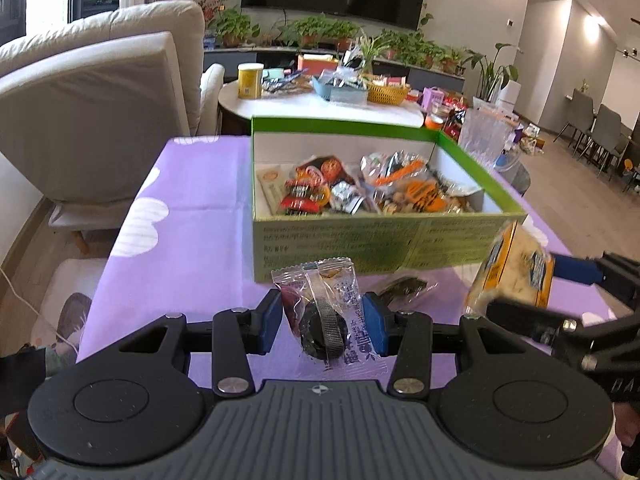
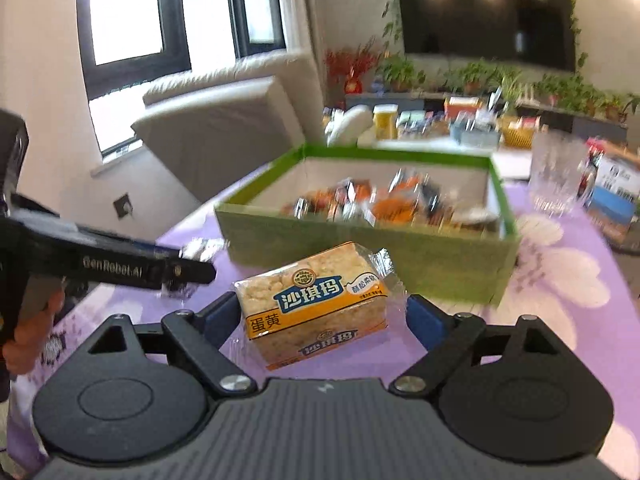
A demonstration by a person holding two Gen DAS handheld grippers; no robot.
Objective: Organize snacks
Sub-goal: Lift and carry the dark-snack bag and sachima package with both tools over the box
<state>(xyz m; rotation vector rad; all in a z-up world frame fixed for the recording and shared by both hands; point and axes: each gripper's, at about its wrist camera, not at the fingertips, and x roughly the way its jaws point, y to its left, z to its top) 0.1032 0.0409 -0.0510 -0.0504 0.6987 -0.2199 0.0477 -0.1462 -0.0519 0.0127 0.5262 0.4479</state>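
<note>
My left gripper point(image 1: 325, 316) is shut on a clear snack packet point(image 1: 324, 312) with a dark round cake inside, held above the purple tablecloth point(image 1: 192, 232). My right gripper point(image 2: 320, 312) is shut on a yellow-labelled rice-crisp bar point(image 2: 316, 300); the same bar point(image 1: 516, 268) shows at the right of the left wrist view. A green box point(image 1: 360, 244) with several wrapped snacks inside stands just beyond both grippers and appears again as the green box point(image 2: 360, 248) in the right wrist view. One dark wrapped snack point(image 1: 404, 286) lies on the cloth in front of the box.
A clear plastic jug point(image 1: 486, 136) stands right of the box. Behind it is a white round table point(image 1: 320, 106) loaded with snacks, baskets and a yellow can point(image 1: 250, 80). A beige sofa point(image 1: 92, 92) stands at the left. A hand point(image 2: 28, 332) holds the left gripper's handle.
</note>
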